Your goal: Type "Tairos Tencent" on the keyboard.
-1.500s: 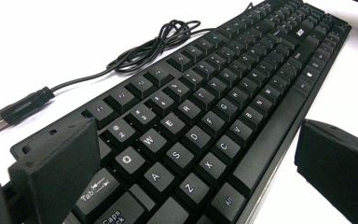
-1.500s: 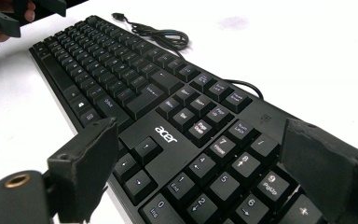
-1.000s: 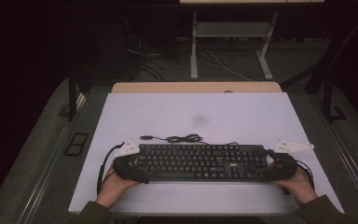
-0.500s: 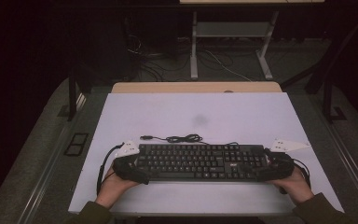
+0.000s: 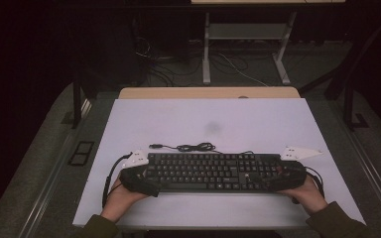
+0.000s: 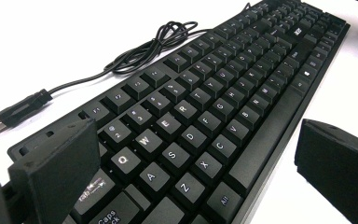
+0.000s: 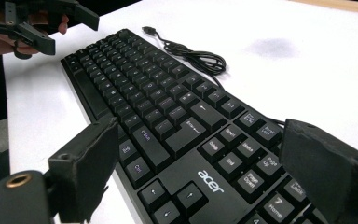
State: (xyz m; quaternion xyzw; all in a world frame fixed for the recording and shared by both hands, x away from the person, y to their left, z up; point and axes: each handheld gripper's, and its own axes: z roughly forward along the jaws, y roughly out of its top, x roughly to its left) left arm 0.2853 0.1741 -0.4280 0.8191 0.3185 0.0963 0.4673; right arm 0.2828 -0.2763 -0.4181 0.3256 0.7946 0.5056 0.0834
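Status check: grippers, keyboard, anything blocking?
Left gripper open, straddling keyboard left end. Right gripper open at right end. Loose cable lies behind keyboard.

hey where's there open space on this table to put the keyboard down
The far half of the white table, beyond the coiled cable, is bare apart from a faint smudge. The near edge is crowded: keyboard, left gripper, right gripper.

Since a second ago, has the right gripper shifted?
Yes. In the high view the right gripper has slid slightly inward along the keyboard, farther from the table's right edge. The keyboard itself looks unmoved.
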